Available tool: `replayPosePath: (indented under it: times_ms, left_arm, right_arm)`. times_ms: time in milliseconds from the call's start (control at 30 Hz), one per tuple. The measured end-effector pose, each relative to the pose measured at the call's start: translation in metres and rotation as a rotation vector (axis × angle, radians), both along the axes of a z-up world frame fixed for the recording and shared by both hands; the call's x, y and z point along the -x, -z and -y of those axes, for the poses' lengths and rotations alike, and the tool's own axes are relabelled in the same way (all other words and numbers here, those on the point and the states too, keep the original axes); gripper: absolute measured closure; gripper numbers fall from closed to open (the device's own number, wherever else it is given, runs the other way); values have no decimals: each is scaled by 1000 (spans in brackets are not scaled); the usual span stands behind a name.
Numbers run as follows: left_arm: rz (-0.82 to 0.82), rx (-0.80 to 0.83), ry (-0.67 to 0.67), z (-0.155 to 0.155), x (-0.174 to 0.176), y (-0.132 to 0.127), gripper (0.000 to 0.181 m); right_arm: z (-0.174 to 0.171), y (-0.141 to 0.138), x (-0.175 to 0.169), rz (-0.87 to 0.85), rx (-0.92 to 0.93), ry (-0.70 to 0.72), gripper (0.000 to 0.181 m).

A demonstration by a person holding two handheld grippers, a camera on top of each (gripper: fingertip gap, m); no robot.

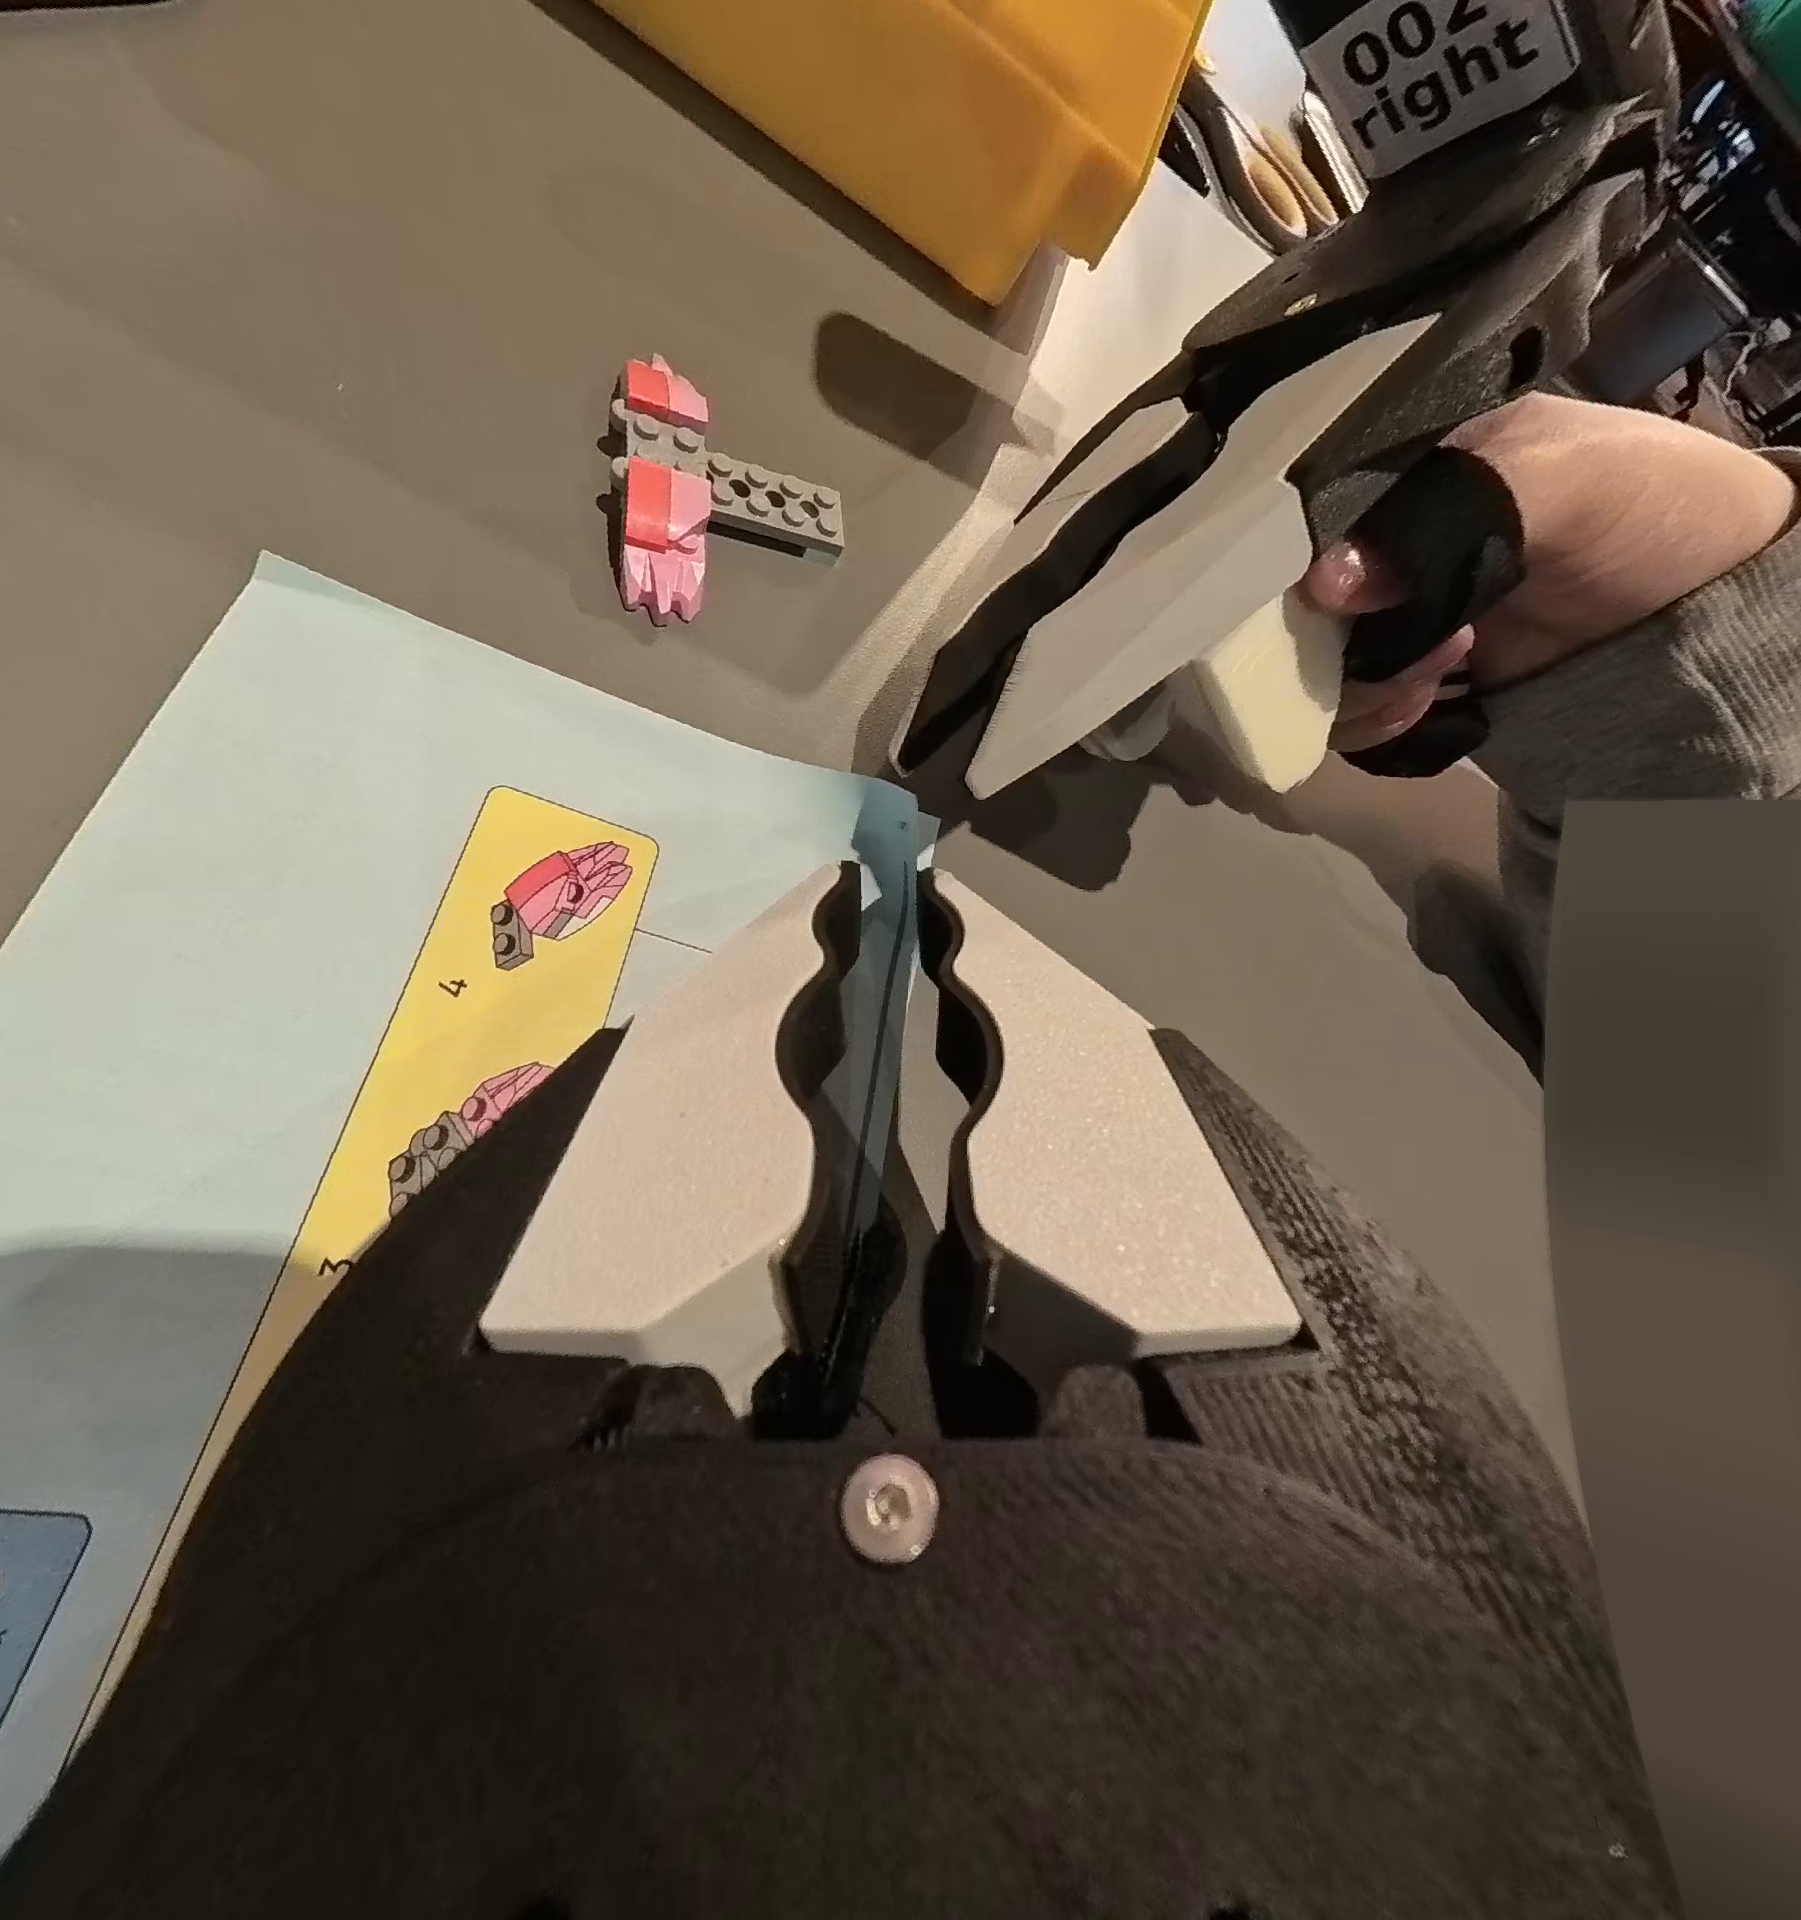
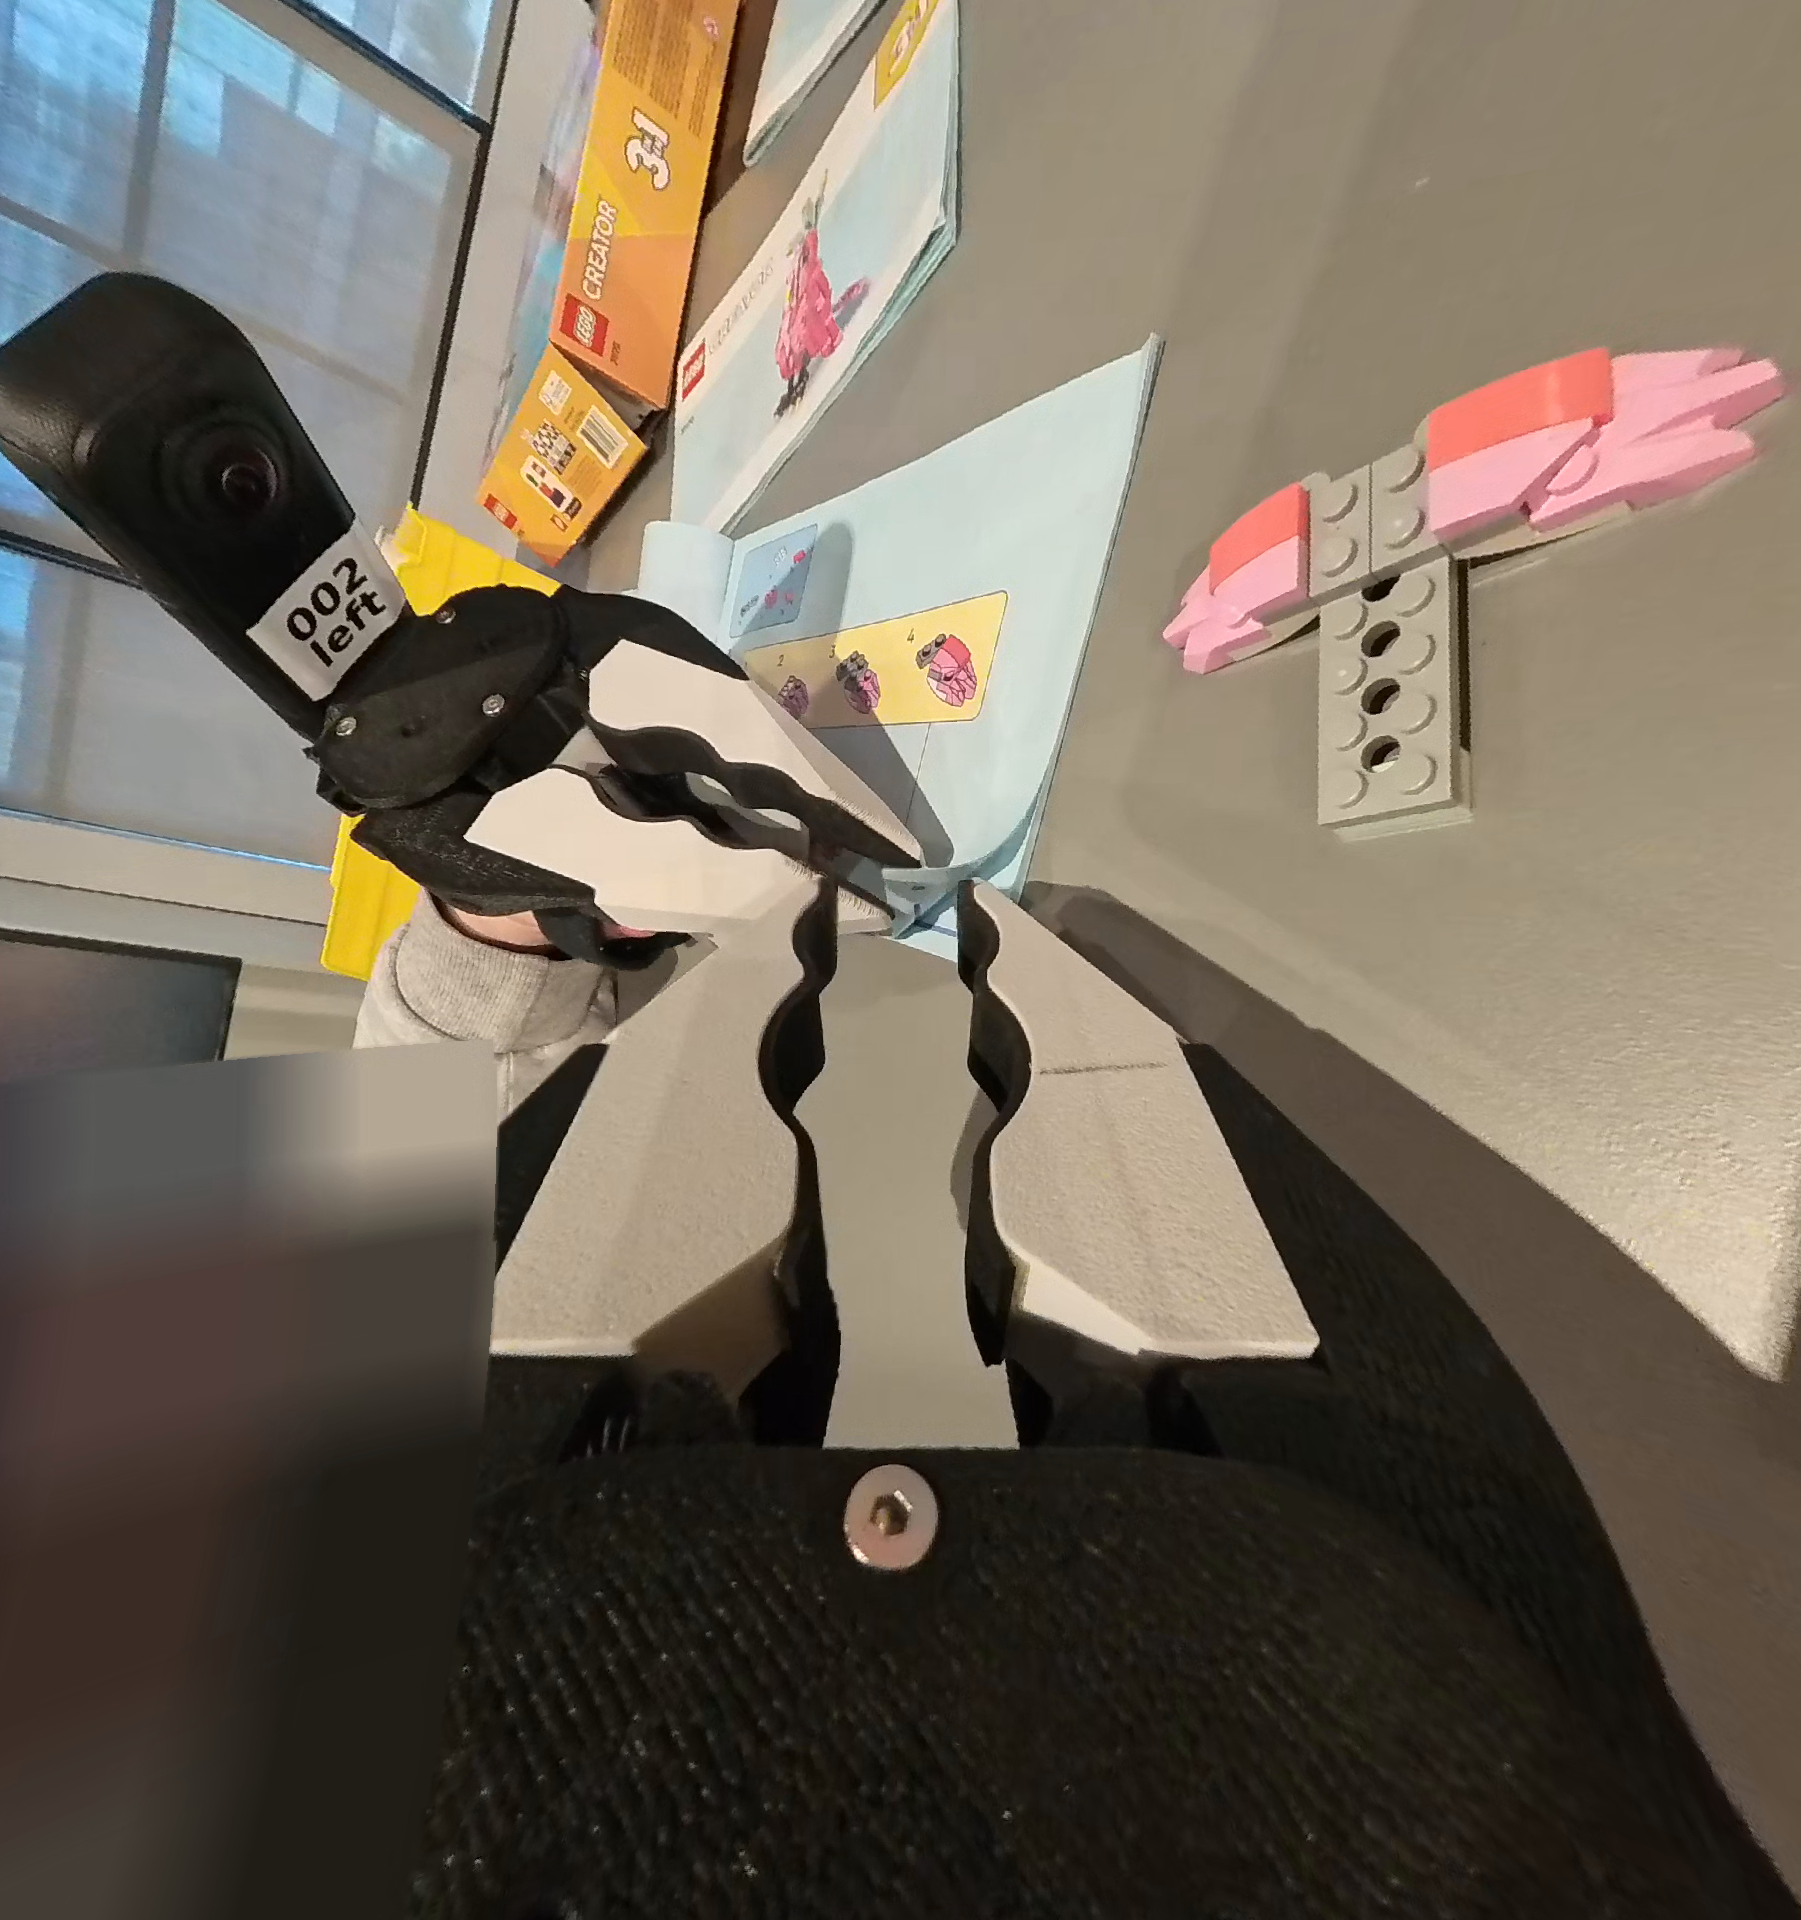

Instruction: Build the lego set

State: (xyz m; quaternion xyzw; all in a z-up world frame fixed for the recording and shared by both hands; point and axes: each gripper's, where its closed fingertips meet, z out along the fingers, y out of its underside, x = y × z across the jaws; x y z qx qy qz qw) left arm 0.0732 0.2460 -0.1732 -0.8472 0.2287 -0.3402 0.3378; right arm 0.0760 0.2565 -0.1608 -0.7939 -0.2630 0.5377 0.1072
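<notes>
A part-built lego model point(image 1: 688, 488) of grey plates with pink and coral pieces lies flat on the grey table; it also shows in the right wrist view point(image 2: 1395, 582). My left gripper point(image 1: 891, 873) is shut on the lifted corner of a light blue page of the open instruction booklet point(image 1: 356, 831). The pinched corner point(image 2: 922, 883) curls up from the booklet point(image 2: 979, 520). My right gripper point(image 2: 896, 899) is open and empty, its tips just in front of that pinched corner. From the left wrist view the right gripper point(image 1: 937, 774) hovers just beyond the page corner.
A yellow bin point(image 1: 927, 125) stands at the far side of the table. An orange lego box point(image 2: 615, 270) and a second booklet point(image 2: 834, 260) lie beyond the open one. The table's edge point(image 2: 1498, 1195) runs close to my right gripper. The tips of both grippers are at nearly the same place.
</notes>
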Motion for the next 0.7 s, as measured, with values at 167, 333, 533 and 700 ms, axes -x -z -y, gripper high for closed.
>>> replayPosePath:
  times_ms: [167, 333, 533, 700]
  left_arm:
    - [4, 1, 3, 0, 0, 0, 170]
    - [12, 4, 7, 1, -1, -1, 168]
    - [15, 6, 7, 1, -1, -1, 168]
    - [17, 8, 7, 1, -1, -1, 168]
  right_arm:
    - [1, 0, 0, 1, 0, -4, 160]
    - [1, 0, 0, 1, 3, -10, 161]
    - [1, 0, 0, 0, 3, -10, 161]
    - [1, 0, 0, 0, 4, -10, 161]
